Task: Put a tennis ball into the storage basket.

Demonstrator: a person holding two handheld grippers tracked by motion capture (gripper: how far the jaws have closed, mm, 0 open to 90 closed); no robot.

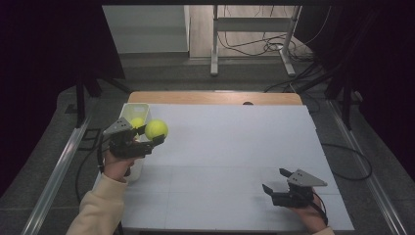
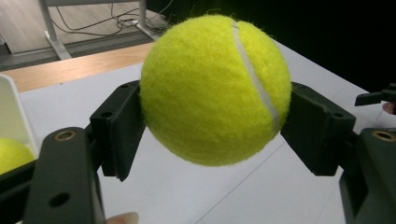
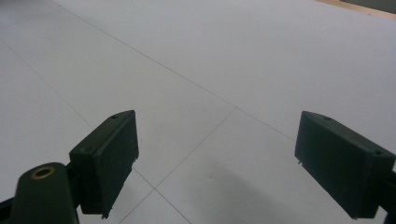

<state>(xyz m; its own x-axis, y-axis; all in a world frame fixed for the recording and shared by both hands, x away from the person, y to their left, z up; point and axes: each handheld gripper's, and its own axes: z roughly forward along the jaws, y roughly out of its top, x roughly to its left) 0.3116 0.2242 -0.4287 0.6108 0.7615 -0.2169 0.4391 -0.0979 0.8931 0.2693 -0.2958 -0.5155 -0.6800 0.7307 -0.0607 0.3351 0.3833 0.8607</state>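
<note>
Here the left gripper [image 1: 152,135] clamps a yellow tennis ball [image 2: 215,88] between its pads, lifted clear of the white table [image 1: 235,147]. Just behind it sits a white bin [image 1: 131,111] holding what looks like a second ball [image 1: 137,122]. Well apart, the right gripper [image 3: 215,163] rests wide open, holding nothing.

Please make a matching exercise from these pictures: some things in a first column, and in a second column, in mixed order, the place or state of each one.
Column one:
1. left claw
2. right claw
3. white bin
4. held tennis ball

Column two:
a. open, nothing between its jaws
b. in the air above the white surface
c. at the table's left edge, another yellow ball inside
d. shut on a ball

Pairs: 1-d, 2-a, 3-c, 4-b
</note>
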